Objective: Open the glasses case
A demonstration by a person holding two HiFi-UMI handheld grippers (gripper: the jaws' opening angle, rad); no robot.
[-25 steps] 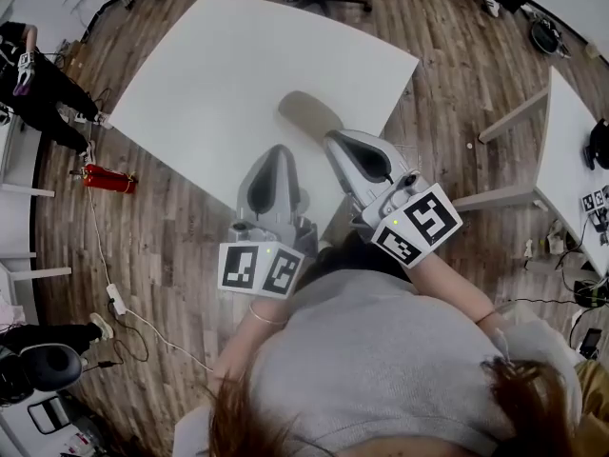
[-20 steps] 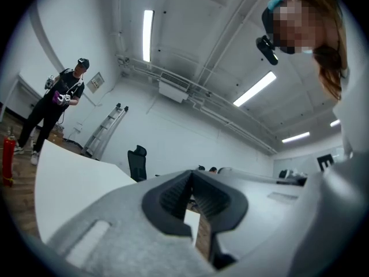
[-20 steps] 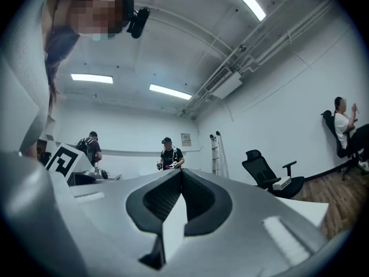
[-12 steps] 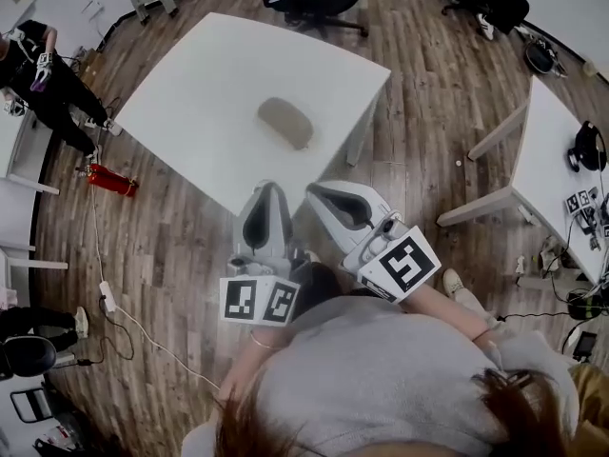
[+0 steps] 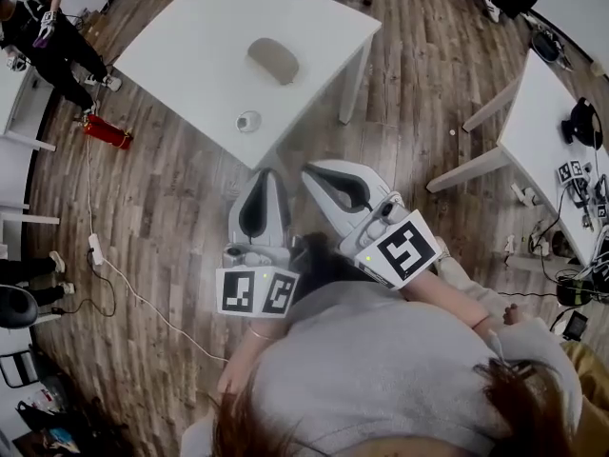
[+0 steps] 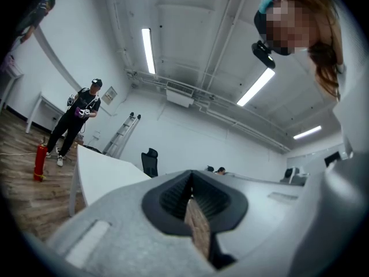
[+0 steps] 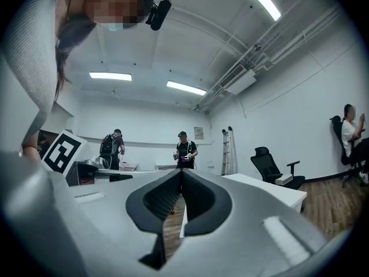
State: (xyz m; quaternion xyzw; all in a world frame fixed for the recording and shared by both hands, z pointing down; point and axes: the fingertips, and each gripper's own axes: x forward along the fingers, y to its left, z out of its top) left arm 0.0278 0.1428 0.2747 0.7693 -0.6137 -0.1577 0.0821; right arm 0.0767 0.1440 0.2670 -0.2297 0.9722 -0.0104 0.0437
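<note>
Your left gripper [image 5: 265, 175] and right gripper [image 5: 310, 170] both have their jaws pressed together on nothing. You hold them level, side by side, off the near edge of the white rectangular table [image 5: 181, 50], so neither can reach anything on it. The grey oval glasses case [image 5: 273, 60] lies flat near that table's middle, well apart from both, its lid apparently down

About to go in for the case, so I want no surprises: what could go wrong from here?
1. The left gripper and right gripper are both shut and empty, over the floor short of the table; reaching in shut would likely shove the case rather than grip it.
2. A small round object lies near the table's near edge, between the grippers and the case; a direct approach could knock it off.
</note>
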